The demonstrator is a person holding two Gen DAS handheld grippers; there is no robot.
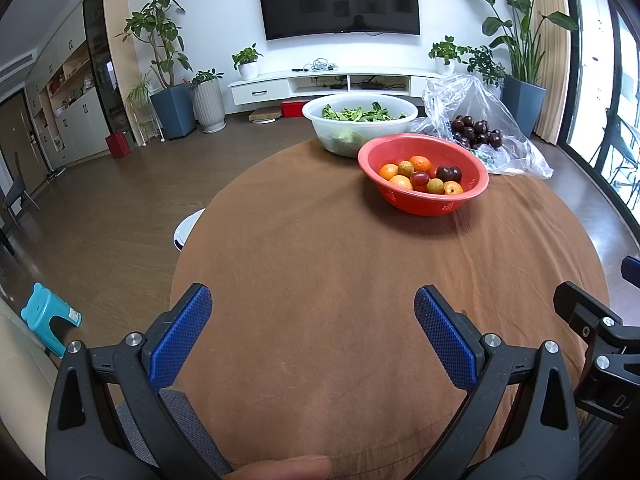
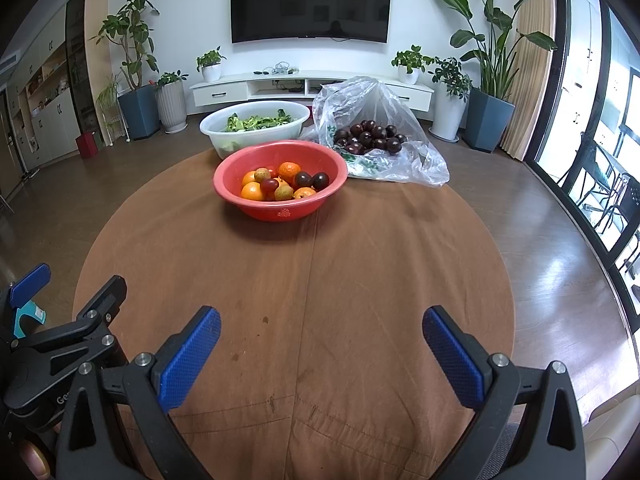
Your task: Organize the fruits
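Both tools, the left tool [image 1: 312,332] and the right tool [image 2: 322,348], are wide apart and hold nothing. The round red plastic bowl [image 2: 338,184] of small mixed fruits [image 2: 284,184] sits far off on the round brown-cloth counter [image 2: 296,300]. The fruits look light, smooth and easy to squash. Pinch one gently around its middle.

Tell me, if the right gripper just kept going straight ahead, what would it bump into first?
Probably the red bowl of fruit; only bare brown tablecloth lies before it. The open right gripper may pass slightly right of it; depth is unclear.
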